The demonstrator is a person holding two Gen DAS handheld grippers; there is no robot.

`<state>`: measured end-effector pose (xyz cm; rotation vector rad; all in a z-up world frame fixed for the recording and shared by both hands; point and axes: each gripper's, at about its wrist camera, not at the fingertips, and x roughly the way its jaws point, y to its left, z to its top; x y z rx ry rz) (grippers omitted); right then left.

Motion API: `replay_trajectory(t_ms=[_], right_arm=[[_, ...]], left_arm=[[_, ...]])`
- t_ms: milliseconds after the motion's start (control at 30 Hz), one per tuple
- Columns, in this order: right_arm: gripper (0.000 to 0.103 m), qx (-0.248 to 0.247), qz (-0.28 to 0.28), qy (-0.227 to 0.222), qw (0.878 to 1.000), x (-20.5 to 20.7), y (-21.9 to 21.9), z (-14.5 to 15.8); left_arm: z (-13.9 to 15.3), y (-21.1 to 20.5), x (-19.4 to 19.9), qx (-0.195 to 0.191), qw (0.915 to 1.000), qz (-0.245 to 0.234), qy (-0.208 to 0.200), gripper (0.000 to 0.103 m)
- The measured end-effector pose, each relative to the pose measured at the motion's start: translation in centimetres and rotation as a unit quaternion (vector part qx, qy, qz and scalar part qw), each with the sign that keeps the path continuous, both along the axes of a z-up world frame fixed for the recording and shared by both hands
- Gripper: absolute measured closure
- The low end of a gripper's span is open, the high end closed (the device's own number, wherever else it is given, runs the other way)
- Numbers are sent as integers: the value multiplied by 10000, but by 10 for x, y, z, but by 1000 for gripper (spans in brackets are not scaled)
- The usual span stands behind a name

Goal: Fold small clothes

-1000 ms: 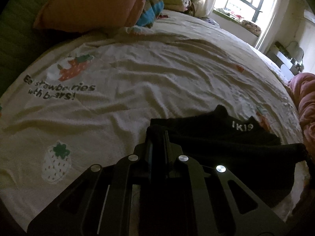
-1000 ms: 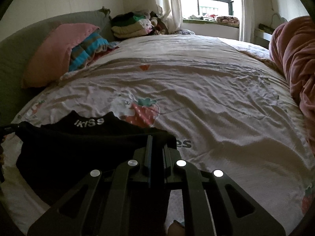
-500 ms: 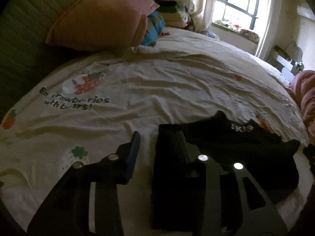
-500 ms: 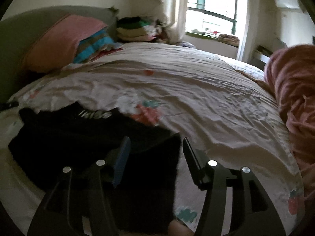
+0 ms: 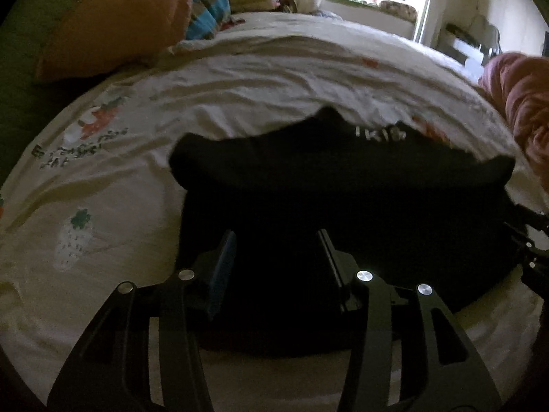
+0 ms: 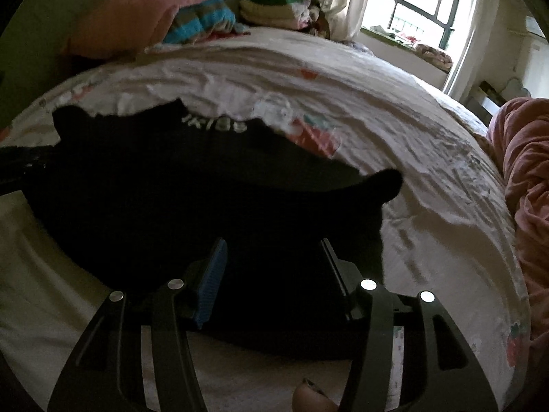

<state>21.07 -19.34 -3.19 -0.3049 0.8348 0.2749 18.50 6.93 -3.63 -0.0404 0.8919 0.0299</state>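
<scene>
A wide bed [image 5: 274, 79] carries everything, covered by a wrinkled cream sheet printed with strawberries and dark lettering [image 6: 394, 144]. A black garment with small white letters [image 5: 343, 185] lies flat on the sheet near the bed's near edge, its lettered band turned toward the far edge. At the far left corner a large pink pillow [image 6: 137, 10] leans, with a folded cloth striped blue and grey [image 6: 202, 24] just beside it and a stack of folded clothes [image 6: 271, 7] behind. A bunched pink quilt [image 6: 528, 171] lies along the right edge.
</scene>
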Motion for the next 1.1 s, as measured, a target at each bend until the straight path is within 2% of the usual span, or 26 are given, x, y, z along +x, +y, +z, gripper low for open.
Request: replay_trajectory(t_ms=[233, 467, 667, 833, 967, 1100], right_arm=[[51, -10, 16, 343, 9994, 27, 5, -19], [51, 183, 29, 478, 9987, 64, 9, -19], [55, 202, -163, 449, 9987, 97, 12, -15], [55, 406, -340, 333, 9980, 117, 10, -7], [55, 432, -569, 148, 9973, 126, 2, -1], [55, 402, -820, -100, 9958, 128, -6, 4]], left_arm=[[-10, 4, 21, 54, 9999, 66, 136, 64], [-13, 14, 50, 105, 9995, 149, 242, 63], [-7, 28, 75, 96, 9990, 361, 232, 63], [5, 47, 88, 25, 9981, 613, 107, 63], [13, 66, 90, -127, 9961, 876, -22, 57], [11, 82, 83, -326, 9937, 1075, -20, 56]])
